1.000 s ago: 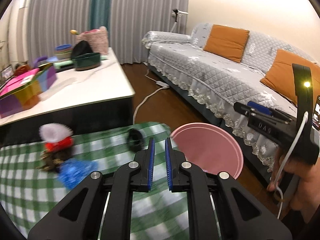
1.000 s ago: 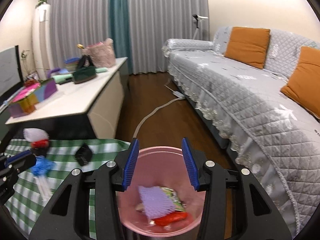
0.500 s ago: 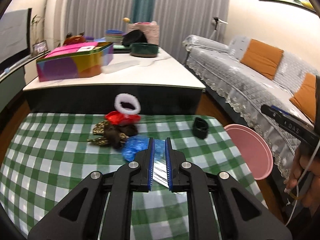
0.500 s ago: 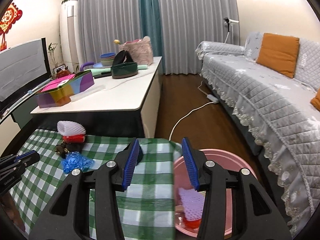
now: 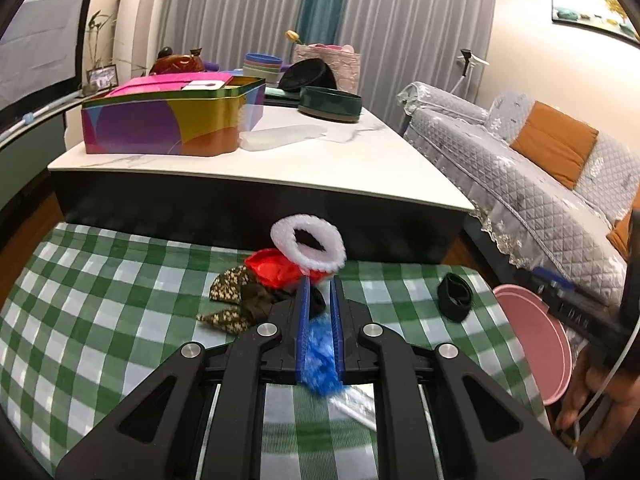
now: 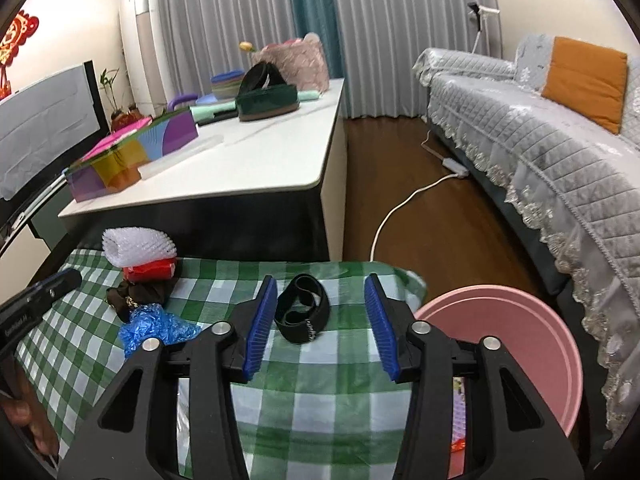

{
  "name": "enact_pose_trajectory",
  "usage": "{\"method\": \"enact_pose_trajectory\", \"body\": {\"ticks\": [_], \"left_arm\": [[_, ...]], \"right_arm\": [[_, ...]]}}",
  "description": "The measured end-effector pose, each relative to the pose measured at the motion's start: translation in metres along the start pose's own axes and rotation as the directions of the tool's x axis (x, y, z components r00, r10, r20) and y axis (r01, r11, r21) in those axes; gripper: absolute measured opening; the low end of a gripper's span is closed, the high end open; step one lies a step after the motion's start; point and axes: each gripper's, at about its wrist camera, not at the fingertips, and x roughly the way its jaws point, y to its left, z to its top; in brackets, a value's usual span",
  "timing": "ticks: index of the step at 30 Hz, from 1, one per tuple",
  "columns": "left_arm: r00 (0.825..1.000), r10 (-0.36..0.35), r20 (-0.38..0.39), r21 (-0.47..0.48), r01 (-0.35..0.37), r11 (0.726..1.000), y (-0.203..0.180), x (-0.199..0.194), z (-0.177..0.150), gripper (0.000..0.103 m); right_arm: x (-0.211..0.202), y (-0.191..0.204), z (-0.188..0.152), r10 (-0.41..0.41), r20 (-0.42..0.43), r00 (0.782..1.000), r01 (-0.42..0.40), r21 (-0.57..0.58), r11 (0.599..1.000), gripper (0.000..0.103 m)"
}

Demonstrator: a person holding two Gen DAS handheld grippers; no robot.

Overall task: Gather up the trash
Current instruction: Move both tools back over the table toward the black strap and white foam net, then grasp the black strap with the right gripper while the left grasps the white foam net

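On the green checked tablecloth [image 5: 100,320] lie a white foam net [image 5: 308,242], a red wrapper [image 5: 276,268], a brown patterned wrapper [image 5: 236,300], a crumpled blue plastic piece [image 5: 320,356] and a black band [image 5: 454,296]. My left gripper [image 5: 319,292] hovers over the blue plastic with its jaws nearly shut; the plastic shows through the narrow gap. My right gripper [image 6: 320,292] is open and empty above the black band [image 6: 302,312]. The pink bin [image 6: 500,344] stands at the table's right edge, with trash inside.
A white-topped counter [image 5: 320,160] with a colourful tin [image 5: 172,120] and a green round tin [image 5: 330,102] stands just behind the table. A grey sofa [image 6: 540,128] with orange cushions runs along the right. A white cable [image 6: 400,208] lies on the wooden floor.
Both grippers swung left from the pink bin to over the table. The left one came down close to the blue plastic; the right one now frames the black band.
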Motion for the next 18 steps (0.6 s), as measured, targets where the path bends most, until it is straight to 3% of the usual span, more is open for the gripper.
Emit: {"method": "enact_pose_trajectory", "body": {"ticks": [2, 6, 18], "left_arm": [[1.0, 0.005, -0.003, -0.011, -0.005, 1.0, 0.003, 0.007, 0.005, 0.012], [1.0, 0.021, -0.008, -0.024, -0.021, 0.999, 0.005, 0.02, 0.014, 0.036], [0.998, 0.044, -0.049, -0.037, -0.046, 0.998, 0.011, 0.042, 0.021, 0.036]], "right_arm": [[0.012, 0.002, 0.0, 0.01, -0.019, 1.0, -0.01, 0.006, 1.0, 0.059], [0.031, 0.009, -0.003, 0.011, -0.052, 0.999, -0.011, -0.014, 1.0, 0.068], [0.073, 0.016, -0.014, 0.001, -0.139, 0.99, -0.004, -0.022, 1.0, 0.072]]}}
